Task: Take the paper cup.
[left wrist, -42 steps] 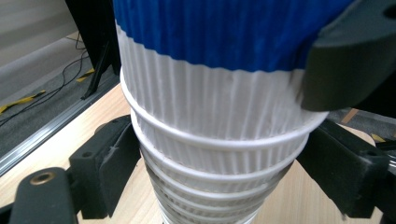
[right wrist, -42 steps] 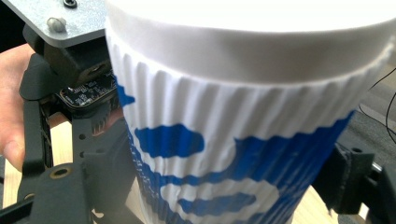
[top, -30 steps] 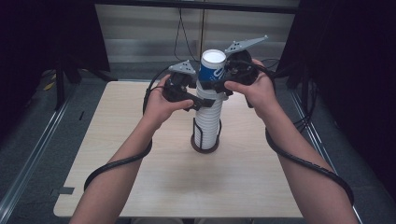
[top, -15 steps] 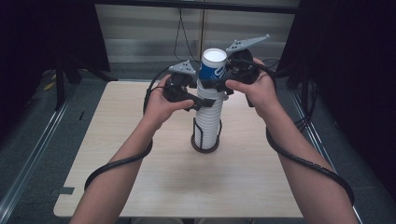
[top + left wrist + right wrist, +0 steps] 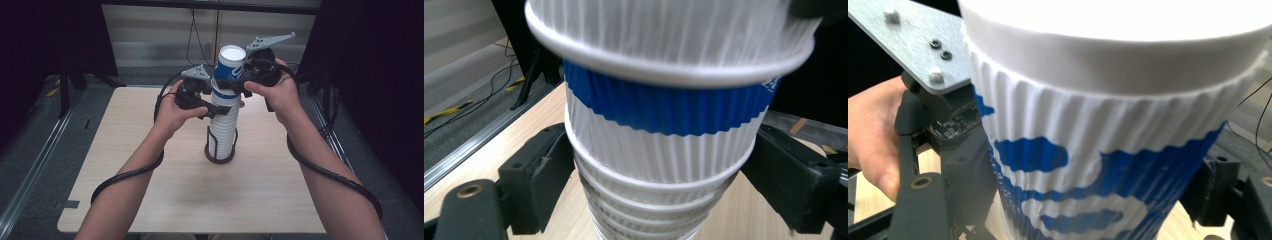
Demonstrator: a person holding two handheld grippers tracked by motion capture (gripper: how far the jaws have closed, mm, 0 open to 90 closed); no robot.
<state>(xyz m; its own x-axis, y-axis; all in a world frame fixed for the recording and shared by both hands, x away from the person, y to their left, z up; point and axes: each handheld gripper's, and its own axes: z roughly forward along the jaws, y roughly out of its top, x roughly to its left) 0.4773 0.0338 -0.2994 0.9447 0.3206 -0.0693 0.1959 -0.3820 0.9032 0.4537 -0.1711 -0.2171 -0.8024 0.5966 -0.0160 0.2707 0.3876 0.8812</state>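
Note:
A tall stack of white ribbed paper cups stands in a black wire holder at the middle of the wooden table. The topmost cup, blue and white, sits a little raised out of the stack. My right gripper is shut on that top cup, with a jaw pressed on each side. Just below, my left gripper is shut on the stack, its black pads against the ribbed walls under a blue-banded cup.
Black cables trail from both grippers along the forearms over the table. Metal floor rails run past the table's left side, and dark curtains stand at both sides. Bare tabletop lies all around the holder.
My right gripper has lifted the top cup slightly higher out of the stack. The left gripper and the stack have stayed in place.

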